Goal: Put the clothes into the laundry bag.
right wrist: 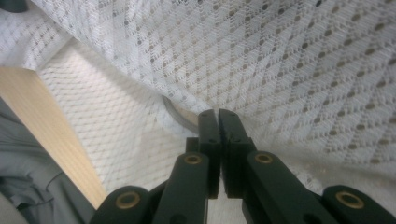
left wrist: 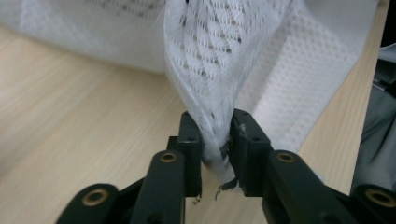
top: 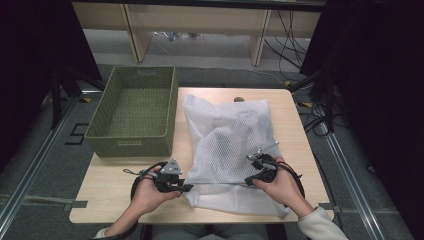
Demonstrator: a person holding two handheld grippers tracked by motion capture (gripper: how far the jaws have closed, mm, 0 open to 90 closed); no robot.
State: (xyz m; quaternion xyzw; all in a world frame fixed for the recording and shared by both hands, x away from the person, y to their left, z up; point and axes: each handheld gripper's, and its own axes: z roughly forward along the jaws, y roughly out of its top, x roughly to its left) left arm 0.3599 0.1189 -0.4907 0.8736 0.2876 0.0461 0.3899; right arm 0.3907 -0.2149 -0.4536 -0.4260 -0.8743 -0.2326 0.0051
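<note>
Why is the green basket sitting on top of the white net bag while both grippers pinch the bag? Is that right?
Not quite. The green basket stands beside the white net bag, at its left, not on it, as the high view shows. The left gripper does pinch the bag; the right gripper looks shut at it too.

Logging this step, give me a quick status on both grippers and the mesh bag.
Left gripper shut on white mesh laundry bag. Right gripper shut, bag mesh against it. Green woven basket stands apart, left of bag.
</note>
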